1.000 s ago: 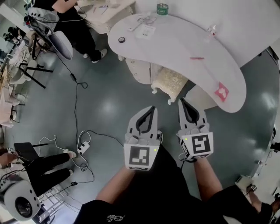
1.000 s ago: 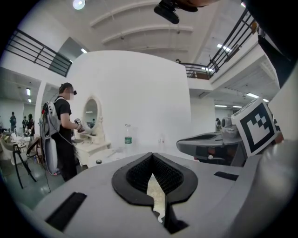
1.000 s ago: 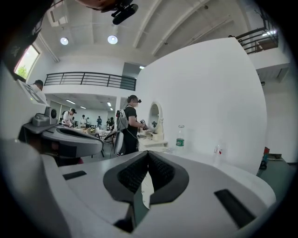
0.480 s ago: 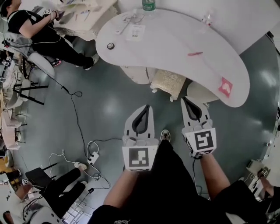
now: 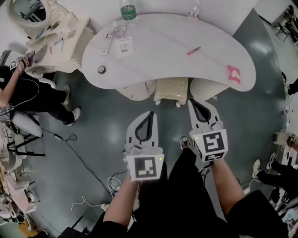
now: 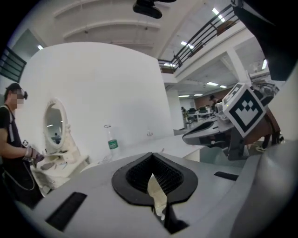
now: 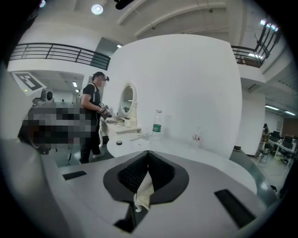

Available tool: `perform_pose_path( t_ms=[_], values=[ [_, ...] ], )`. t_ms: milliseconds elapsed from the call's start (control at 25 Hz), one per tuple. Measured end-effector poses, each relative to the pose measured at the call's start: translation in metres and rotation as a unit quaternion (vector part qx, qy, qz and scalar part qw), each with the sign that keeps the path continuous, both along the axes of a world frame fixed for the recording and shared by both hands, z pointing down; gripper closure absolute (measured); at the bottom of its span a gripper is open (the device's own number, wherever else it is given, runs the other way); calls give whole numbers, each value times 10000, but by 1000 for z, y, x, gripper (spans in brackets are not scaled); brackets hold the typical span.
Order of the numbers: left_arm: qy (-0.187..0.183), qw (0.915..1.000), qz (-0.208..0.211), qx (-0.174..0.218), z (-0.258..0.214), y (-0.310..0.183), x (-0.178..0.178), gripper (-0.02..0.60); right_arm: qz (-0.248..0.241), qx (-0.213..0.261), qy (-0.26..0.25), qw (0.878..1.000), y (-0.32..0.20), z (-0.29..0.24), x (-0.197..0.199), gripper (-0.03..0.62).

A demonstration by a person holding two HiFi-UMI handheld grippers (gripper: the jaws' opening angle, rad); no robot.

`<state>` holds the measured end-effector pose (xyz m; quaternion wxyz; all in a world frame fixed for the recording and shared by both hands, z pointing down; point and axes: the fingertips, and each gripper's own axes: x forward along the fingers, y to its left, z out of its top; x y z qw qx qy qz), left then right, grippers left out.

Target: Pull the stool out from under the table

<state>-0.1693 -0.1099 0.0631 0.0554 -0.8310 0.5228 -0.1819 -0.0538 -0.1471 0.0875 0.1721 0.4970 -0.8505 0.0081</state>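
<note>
So far nothing of the pull is done. The left gripper (image 5: 149,114) hangs short of the table (image 5: 158,51), jaws pressed together and empty. The stool (image 5: 171,87) sits tucked under the table's near edge, untouched. The right gripper (image 5: 192,102), likewise closed on nothing, is near the stool's right side. Reaching, gripping and pulling all remain.

One table (image 5: 158,51), one stool (image 5: 171,88), two bottles (image 5: 127,11) (image 5: 194,9), two grippers (image 5: 150,114) (image 5: 192,101)
</note>
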Motion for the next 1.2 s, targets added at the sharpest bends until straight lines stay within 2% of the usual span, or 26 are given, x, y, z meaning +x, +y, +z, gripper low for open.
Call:
perform_pose_path(
  t_ms=[120,240,360,520,680,800,880,1000,1080,1200],
  values=[
    [65,9996,218,-150,13,-3,-17,575,416,12,106,9991,3,-1,4,588],
    [30,9984,299,-482,30,-2,-28,575,507,-20,382,9980,15,3,5,588],
    [-100,9966,515,-636,48,-7,-22,575,466,-65,698,9964,21,12,9,588],
    [-61,9940,708,-832,76,-20,-2,575,510,-270,726,9957,17,42,26,588],
    [248,9912,646,-1126,120,-38,24,575,513,-421,676,9955,-3,99,42,588],
    [181,9894,550,-1332,170,-47,29,575,310,-525,757,9953,-18,156,39,588],
    [262,9863,494,-1552,204,-52,34,575,130,-614,745,9952,-24,194,41,588],
    [304,9844,540,-1649,253,-69,49,575,-3,-630,849,9944,-38,244,58,588],
    [191,9824,625,-1750,288,-67,50,575,-151,-805,1002,9916,-34,277,59,588],
    [27,9783,775,-1922,334,-61,51,575,-296,-1216,514,9908,-23,317,50,588]
  ],
)
